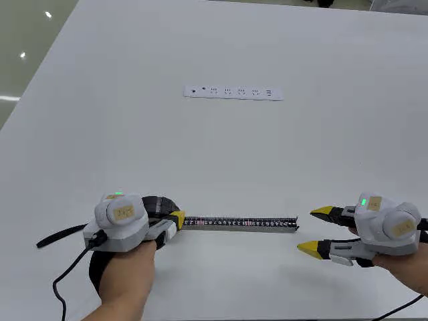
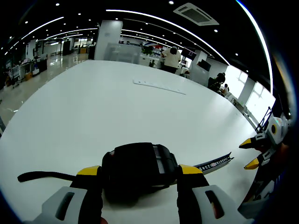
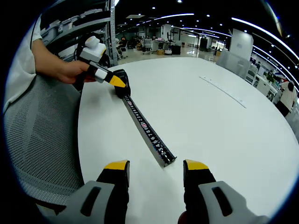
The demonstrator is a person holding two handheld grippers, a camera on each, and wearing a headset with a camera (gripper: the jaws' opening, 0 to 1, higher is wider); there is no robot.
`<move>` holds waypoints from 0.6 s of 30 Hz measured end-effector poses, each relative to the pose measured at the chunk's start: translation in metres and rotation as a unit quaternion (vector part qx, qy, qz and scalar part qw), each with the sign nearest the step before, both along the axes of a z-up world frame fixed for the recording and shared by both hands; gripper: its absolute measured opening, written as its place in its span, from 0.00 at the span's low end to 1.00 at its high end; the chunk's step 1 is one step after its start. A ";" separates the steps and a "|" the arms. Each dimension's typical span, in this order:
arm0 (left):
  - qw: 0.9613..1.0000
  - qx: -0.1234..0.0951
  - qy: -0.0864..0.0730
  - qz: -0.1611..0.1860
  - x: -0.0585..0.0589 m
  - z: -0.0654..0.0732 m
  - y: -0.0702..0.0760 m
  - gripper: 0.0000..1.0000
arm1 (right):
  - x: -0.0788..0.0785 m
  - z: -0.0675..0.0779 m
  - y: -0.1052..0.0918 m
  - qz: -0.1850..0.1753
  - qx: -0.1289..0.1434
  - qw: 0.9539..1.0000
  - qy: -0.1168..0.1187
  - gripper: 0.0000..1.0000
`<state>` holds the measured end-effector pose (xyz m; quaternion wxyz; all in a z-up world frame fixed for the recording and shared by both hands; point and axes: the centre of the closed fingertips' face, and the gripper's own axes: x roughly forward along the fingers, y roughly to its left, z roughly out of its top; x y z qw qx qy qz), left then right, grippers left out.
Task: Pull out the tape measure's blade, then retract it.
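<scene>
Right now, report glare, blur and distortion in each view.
Head view: even light, glints on the floor. Left gripper view: fisheye bends the ceiling lights; tape measure case sharp. Right gripper view: blade numbers readable, table edge curved.

Black tape measure (image 1: 162,206), blade (image 1: 241,223) extended flat on table.

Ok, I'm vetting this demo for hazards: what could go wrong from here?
1. The blade lies out on the table with its tip free; the open right gripper is apart from it, so it might snap back uncontrolled.
2. The left gripper pinches the rounded case by its sides; a retracting jolt could twist it loose.
</scene>
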<state>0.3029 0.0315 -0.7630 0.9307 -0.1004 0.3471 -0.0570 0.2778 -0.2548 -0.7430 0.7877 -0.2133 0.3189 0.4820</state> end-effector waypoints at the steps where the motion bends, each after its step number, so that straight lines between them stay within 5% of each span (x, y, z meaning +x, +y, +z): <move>1: 1.000 0.000 0.000 0.000 0.000 0.000 0.000 0.61 | 0.001 -0.001 -0.001 0.004 -0.005 1.000 -0.002 0.42; 18: 1.000 0.000 0.008 -0.005 0.000 0.000 0.000 0.61 | 0.009 -0.017 -0.003 0.056 -0.052 0.997 0.007 0.32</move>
